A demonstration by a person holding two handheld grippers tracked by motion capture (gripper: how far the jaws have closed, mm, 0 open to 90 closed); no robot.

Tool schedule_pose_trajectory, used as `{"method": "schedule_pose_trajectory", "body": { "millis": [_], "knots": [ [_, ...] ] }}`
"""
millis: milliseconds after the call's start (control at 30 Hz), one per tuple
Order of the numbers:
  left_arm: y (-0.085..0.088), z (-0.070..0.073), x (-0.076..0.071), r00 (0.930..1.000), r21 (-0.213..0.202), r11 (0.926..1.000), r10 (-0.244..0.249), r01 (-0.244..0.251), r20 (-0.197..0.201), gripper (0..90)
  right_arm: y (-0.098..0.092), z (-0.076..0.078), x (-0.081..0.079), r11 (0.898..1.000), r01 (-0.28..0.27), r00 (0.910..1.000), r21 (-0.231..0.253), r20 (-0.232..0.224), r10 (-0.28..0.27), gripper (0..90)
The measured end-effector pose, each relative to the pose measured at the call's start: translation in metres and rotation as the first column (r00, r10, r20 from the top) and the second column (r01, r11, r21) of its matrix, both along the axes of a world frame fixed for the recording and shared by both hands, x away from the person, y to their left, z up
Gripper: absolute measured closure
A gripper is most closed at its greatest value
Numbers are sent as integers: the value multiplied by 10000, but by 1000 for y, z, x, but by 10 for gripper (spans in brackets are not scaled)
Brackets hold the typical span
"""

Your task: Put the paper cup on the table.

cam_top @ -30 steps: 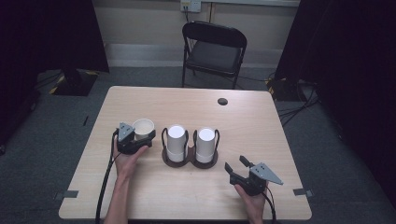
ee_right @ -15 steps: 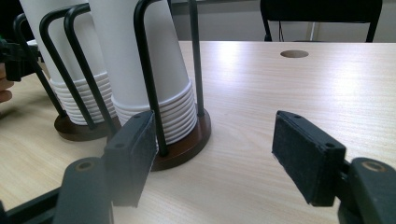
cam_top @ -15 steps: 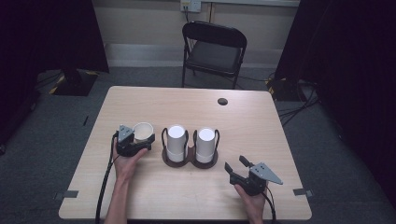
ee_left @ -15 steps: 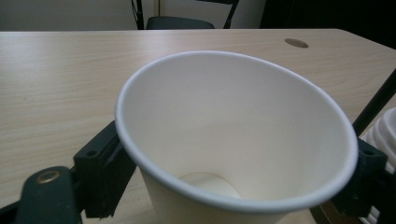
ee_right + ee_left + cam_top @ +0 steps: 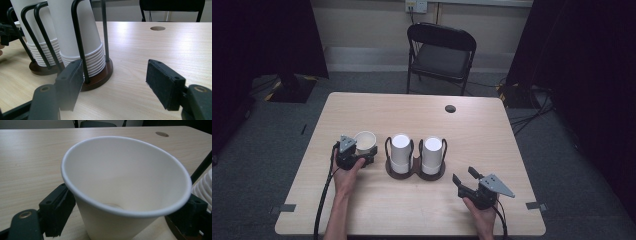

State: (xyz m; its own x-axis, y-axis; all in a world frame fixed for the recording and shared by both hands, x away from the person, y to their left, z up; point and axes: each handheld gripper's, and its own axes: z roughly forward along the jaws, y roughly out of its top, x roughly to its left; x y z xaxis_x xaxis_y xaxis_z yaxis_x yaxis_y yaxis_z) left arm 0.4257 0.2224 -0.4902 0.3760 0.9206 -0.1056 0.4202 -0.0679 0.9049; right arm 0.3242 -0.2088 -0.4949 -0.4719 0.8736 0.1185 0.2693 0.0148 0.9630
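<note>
A single white paper cup (image 5: 365, 140) stands upright on the table at the left, its open mouth up and empty (image 5: 125, 177). My left gripper (image 5: 368, 152) reaches around it from the near side. Its jaws have just been opening, and they now stand on either side of the cup's lower wall (image 5: 126, 222) without squeezing it. A dark wooden cup holder (image 5: 414, 171) with black wire loops holds two stacks of upturned white cups (image 5: 401, 150) just right of that cup. My right gripper (image 5: 465, 176) rests near the front right, open and empty (image 5: 116, 82), pointing at the holder's base (image 5: 98, 77).
A round cable hole (image 5: 450, 108) sits in the tabletop at the back right. A black folding chair (image 5: 439, 55) stands beyond the far edge. Bare wood (image 5: 377, 210) lies between my two hands along the front. A cable trails from each gripper off the near edge.
The left gripper's jaws have spread apart around the paper cup, which has settled slightly lower onto the table. The right gripper has not moved.
</note>
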Motion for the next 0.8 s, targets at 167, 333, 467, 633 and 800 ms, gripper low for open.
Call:
{"method": "schedule_pose_trajectory", "body": {
  "millis": [167,333,467,633,800],
  "knots": [
    [-1,0,-1,9999,159,9999,-4,6,-149,155,0,0,0,10000,15,10000,-15,-11,-15,302],
    [0,1,-4,9998,241,9997,-11,16,-223,155,0,0,0,10000,-6,10000,-1,-34,6,302],
    [1,1,-7,9999,305,9995,53,-49,-107,156,0,0,0,10000,-14,10000,-3,-29,14,302],
    [4,-1,-13,9997,240,9995,191,-188,-122,156,0,0,0,10000,-18,10000,-9,-38,18,302],
    [4,1,-20,9996,211,9994,265,-264,-35,156,0,0,0,10000,-15,10000,-12,-32,15,301]
  ]
}}
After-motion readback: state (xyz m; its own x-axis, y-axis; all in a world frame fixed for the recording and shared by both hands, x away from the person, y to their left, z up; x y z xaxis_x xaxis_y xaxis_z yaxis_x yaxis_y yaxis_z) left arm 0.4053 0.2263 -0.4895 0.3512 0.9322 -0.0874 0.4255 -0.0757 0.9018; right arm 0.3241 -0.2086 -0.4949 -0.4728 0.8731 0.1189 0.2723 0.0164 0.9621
